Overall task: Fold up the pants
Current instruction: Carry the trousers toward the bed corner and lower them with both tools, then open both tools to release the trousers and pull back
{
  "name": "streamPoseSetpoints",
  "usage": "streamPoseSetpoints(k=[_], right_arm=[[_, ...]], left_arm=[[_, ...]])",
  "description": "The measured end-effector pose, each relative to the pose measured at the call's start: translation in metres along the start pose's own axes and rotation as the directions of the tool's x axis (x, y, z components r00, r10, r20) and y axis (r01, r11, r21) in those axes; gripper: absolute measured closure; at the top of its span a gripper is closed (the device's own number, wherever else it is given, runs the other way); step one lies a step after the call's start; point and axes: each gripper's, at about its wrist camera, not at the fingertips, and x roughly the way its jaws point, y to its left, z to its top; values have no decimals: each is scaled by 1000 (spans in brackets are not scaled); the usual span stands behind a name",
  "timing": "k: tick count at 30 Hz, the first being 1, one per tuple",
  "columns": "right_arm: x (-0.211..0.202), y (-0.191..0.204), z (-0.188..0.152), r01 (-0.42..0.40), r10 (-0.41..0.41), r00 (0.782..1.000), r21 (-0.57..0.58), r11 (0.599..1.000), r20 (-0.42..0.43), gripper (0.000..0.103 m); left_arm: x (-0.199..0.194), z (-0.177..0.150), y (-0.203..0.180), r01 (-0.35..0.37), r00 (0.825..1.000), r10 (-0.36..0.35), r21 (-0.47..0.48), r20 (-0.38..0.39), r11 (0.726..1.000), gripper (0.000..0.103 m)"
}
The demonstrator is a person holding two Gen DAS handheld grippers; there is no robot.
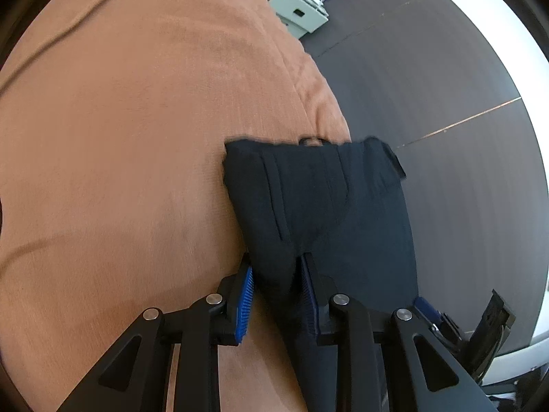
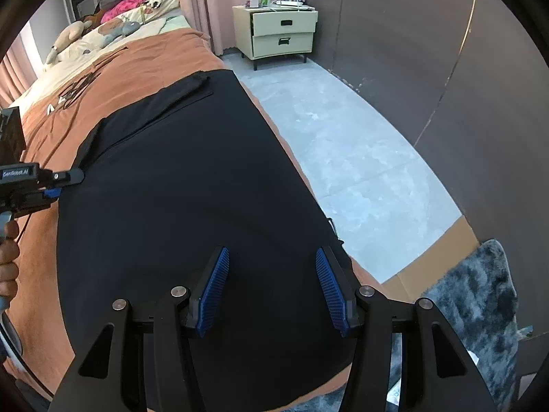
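Pants: your black pants [image 2: 192,185] lay spread along the near edge of the orange bedspread [image 1: 137,137], the waistband end toward the far side in the right wrist view.
Left gripper: your left gripper [image 1: 278,274] had a ridge of the dark cloth bunched up between its blue pads [image 1: 245,295]; the jaws stood narrow, and you could not tell from the view whether the pads pressed the fabric or only flanked it.
Left gripper, other view: it reached in from the left edge of the right wrist view [image 2: 65,182], its tip at the side edge of the pants, with your hand [image 2: 8,257] on the grip below.
Right gripper: your right gripper [image 2: 271,274] hung over the broad black fabric with its jaws about half apart and nothing between them.
Right gripper, other view: part of it showed at the lower right edge of the left wrist view [image 1: 480,319].
Bed: the far end of the bed held a cream blanket [image 2: 103,37] with stuffed toys [image 2: 73,34].
Nightstand: a pale two-drawer nightstand [image 2: 281,34] stood on the grey floor [image 2: 343,158] beside the bed.
Rug: a grey shaggy rug [image 2: 480,302] lay at the lower right.
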Motion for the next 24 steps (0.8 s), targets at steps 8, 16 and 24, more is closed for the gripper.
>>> streamPoseSetpoints(k=[8,16,24], right_arm=[[0,1,-20,-49,50,997,26,998,-55,52],[-38,-10,-10,-76,79,995,47,996,-66,52],[-101,-16,-4,-45,44,999,76,996,16,19]], left_arm=[[-4,-45,-18,-10,997,15,67,-79,998,76],[-33,-66,-38,-63,993,74,131,-86,989,74],[-90,-79,-59,-126,991,132,209,-15,970,28]])
